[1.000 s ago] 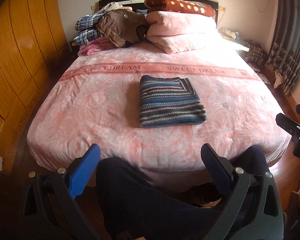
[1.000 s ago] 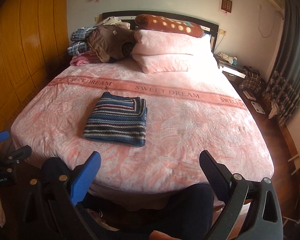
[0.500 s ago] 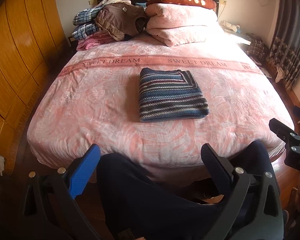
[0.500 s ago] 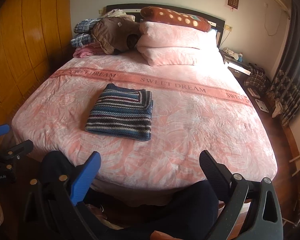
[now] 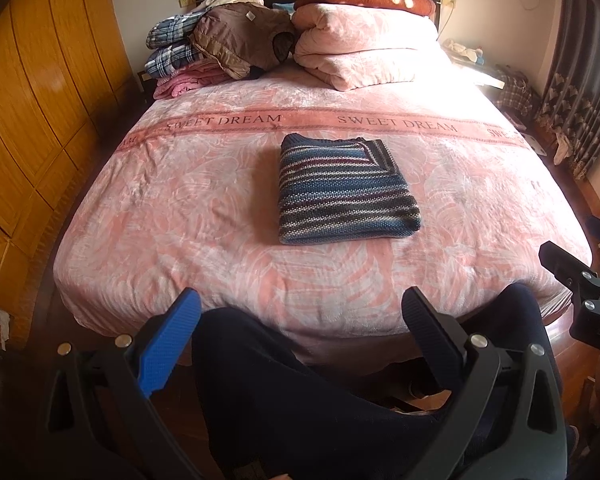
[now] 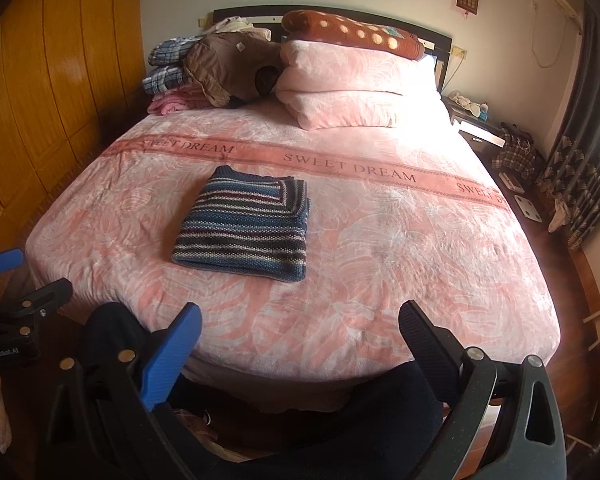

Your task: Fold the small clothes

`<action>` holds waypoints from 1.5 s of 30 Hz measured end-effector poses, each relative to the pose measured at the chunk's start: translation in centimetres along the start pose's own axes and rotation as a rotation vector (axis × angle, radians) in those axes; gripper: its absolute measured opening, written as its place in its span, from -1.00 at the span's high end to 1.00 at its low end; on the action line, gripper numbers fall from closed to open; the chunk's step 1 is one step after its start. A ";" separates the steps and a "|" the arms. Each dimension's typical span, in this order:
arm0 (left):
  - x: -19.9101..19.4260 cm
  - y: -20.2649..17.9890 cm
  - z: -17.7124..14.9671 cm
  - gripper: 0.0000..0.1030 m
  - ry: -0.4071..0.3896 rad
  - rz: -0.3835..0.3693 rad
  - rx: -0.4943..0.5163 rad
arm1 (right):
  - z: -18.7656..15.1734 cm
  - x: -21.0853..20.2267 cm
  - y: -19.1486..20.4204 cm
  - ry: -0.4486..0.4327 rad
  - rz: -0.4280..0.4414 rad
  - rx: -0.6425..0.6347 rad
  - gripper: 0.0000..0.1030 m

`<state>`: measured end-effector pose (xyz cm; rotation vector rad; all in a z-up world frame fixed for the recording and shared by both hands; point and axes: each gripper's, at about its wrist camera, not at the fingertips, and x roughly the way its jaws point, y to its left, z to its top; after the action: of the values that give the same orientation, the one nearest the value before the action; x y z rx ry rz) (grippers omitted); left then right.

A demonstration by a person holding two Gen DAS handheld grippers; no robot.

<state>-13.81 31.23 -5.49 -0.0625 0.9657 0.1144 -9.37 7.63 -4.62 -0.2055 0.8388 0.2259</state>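
A blue striped knit sweater (image 5: 340,192) (image 6: 246,226) lies folded into a neat rectangle in the middle of the pink bed (image 5: 180,216) (image 6: 420,248). My left gripper (image 5: 300,308) hangs open in front of the bed's foot, above the person's dark-trousered legs (image 5: 300,392), well short of the sweater. In the right wrist view, my right gripper (image 6: 300,322) is open too and empty, at the foot edge to the right of the sweater. Each gripper shows at the side of the other's view: the right gripper (image 5: 580,280), the left gripper (image 6: 16,304).
A pile of clothes (image 5: 212,48) (image 6: 204,68) and stacked pink pillows (image 5: 360,48) (image 6: 356,88) sit at the headboard. Wooden wardrobe doors (image 5: 32,120) line the left side. A nightstand (image 6: 476,128), a curtain (image 6: 580,152) and wooden floor lie to the right.
Both grippers have shifted a little toward and over the bed's foot, so the bed and sweater look slightly closer. Both stay open; the sweater has not moved.
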 end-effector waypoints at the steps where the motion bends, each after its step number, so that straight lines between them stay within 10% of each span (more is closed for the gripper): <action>1: 0.0 0.0 0.0 -0.94 0.001 0.001 0.001 | 0.0 0.1 0.0 -0.001 0.000 -0.002 -0.93; 45: 1.3 0.1 0.4 -0.94 0.014 0.023 -0.008 | 0.2 1.3 0.3 0.003 0.004 -0.003 -0.92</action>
<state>-12.75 31.41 -6.29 -0.0598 0.9805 0.1389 -8.49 8.16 -5.48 -0.2071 0.8420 0.2301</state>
